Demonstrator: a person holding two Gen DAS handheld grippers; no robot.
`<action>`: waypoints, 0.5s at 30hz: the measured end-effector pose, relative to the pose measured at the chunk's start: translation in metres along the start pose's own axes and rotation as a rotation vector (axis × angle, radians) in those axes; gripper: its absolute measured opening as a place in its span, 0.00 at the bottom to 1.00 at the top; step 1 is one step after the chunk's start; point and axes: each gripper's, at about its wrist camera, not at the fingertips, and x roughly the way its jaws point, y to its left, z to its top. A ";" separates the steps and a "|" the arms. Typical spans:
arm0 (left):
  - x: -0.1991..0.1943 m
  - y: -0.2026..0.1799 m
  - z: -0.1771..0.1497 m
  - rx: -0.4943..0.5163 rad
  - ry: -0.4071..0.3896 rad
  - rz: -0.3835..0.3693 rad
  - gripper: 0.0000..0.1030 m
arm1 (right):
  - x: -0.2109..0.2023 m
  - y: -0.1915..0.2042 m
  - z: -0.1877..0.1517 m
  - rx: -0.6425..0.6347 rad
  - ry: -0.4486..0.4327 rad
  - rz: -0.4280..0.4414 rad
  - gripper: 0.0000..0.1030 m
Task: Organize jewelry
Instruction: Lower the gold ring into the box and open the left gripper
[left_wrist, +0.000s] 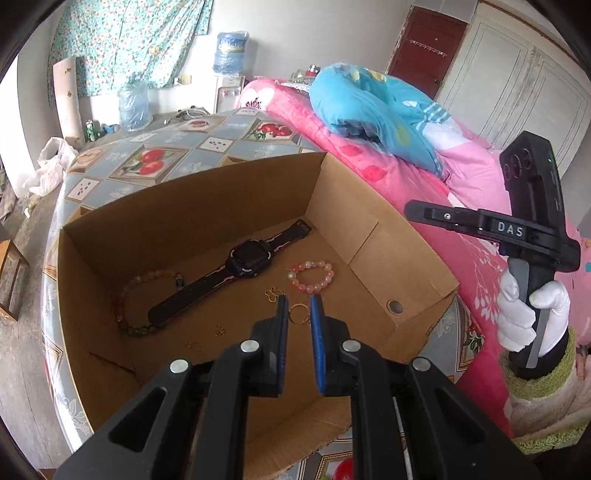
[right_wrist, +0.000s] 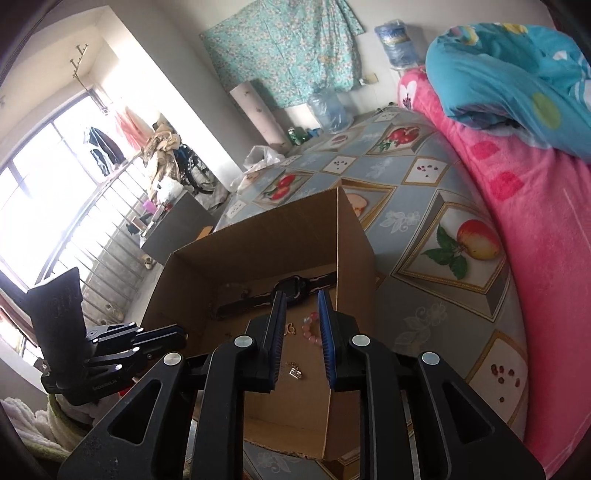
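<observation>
— What's in the cardboard box (left_wrist: 369, 236) ahead of my left hand-held gripper (left_wrist: 299, 304)?

— One black watch (left_wrist: 247, 260) lying diagonally past the fingertips, one pink bead bracelet (left_wrist: 312, 277) just ahead to the right, one darker bead bracelet (left_wrist: 127, 299) off to the left, and one gold ring (left_wrist: 298, 314) seen between my two blue pads. A few small gold pieces lie near it; I cannot count them surely.

— Your jaws?

— Left ones apart, holding nothing. My right hand-held gripper (right_wrist: 301, 295) also stands apart, above the box's near wall.

— Anything in the way?

— The box walls ring everything. The box sits on the fruit-patterned worktop (right_wrist: 424, 192) — a pink blanket (left_wrist: 391, 173) bulks on the right.
</observation>
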 end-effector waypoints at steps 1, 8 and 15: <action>0.008 0.003 0.005 -0.012 0.036 -0.024 0.11 | -0.003 -0.002 -0.001 0.010 -0.012 0.009 0.19; 0.065 0.013 0.029 -0.049 0.282 -0.098 0.11 | -0.017 -0.028 0.006 0.056 -0.091 0.040 0.19; 0.094 0.024 0.038 -0.121 0.398 -0.072 0.12 | -0.019 -0.051 0.017 0.077 -0.109 0.050 0.19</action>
